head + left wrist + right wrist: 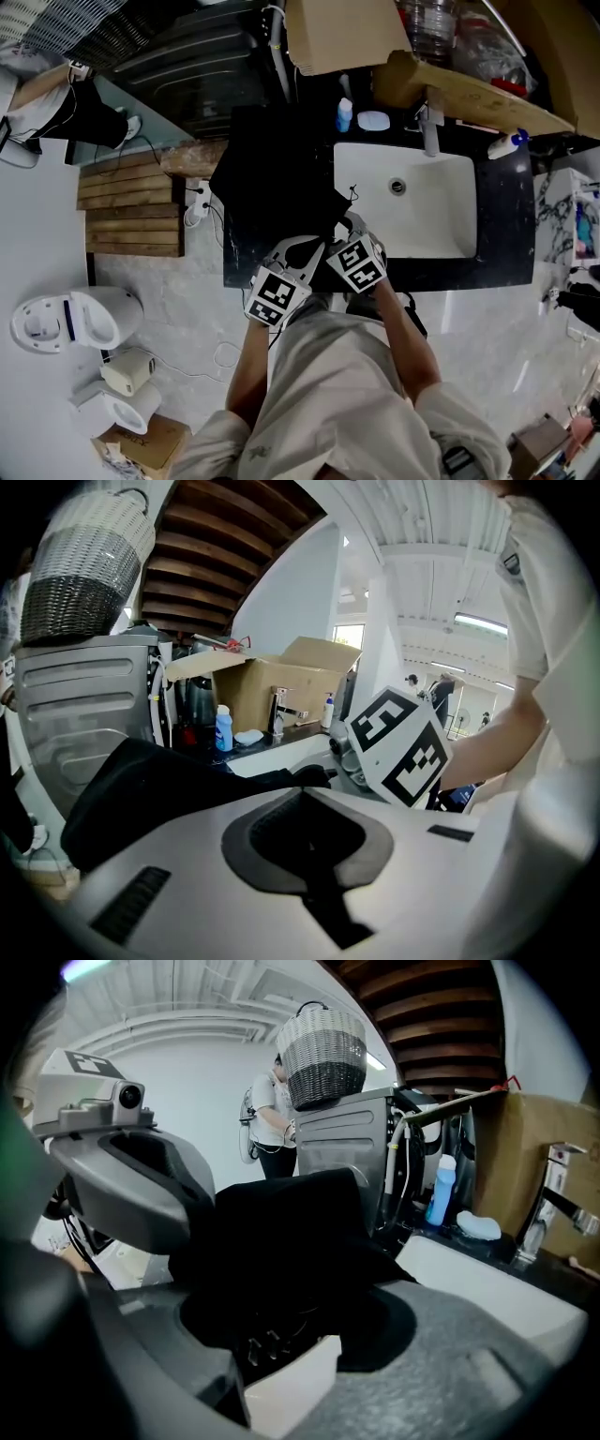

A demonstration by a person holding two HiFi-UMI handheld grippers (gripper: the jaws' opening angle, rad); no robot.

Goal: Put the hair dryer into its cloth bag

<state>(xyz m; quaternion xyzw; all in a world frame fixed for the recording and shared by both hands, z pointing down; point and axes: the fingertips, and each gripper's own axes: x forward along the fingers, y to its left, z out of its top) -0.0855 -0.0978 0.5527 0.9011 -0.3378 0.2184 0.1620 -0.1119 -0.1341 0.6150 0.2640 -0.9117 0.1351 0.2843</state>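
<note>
The black cloth bag (272, 173) lies on the dark counter left of the sink; it also fills the left of the left gripper view (141, 789) and stands in front of the jaws in the right gripper view (281, 1232). My left gripper (302, 242) is at the bag's near edge, its jaws shut with the cloth running to their tip (305, 782). My right gripper (352, 225) is just to its right, partly spread around a dark body (272, 1335) that I take for the hair dryer, mostly hidden by the cloth.
The white sink (450, 178) with its faucet (429, 127) is right of the bag. A blue bottle (345, 114) and white soap (373, 121) stand behind it, under a cardboard box (342, 33). A washing machine (187, 70) is at the back left, a toilet (75, 319) at the lower left.
</note>
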